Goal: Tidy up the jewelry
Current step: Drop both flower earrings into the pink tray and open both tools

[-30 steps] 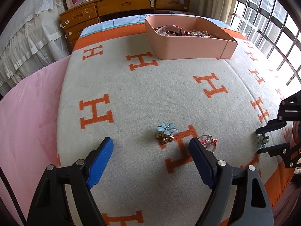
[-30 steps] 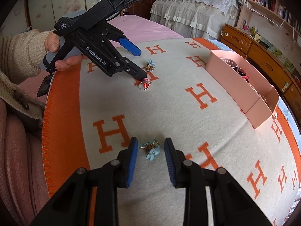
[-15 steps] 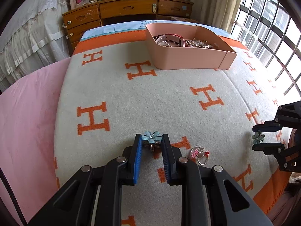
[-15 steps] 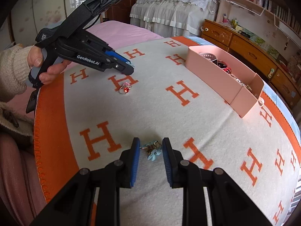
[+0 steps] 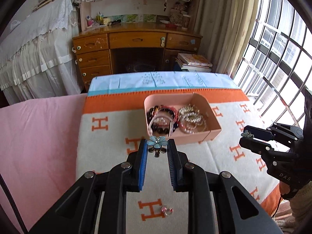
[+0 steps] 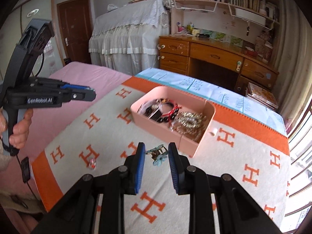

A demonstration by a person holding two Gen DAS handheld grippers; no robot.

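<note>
Jewelry was in transit at the time of inspection: both tongs were clenched on a flower clip. The left gripper held a blue flower clip between its blue pads, raised off the blanket. One second earlier this gripper stood wide apart over the same clip, which lay on the blanket; half a second earlier it had closed around it. The right gripper likewise gripped a second flower clip, which had been on the blanket between its pads in both earlier views and was now lifted.

Outward from the tongs, the pink box sat just ahead of both, already holding bracelets and a heap of pale beaded pieces. It appeared far closer than before. One small pink ring remained loose on the blanket, below the left gripper.

Judgement: both picks succeeded, and the next step would be release over the box, with the ring left to collect
</note>
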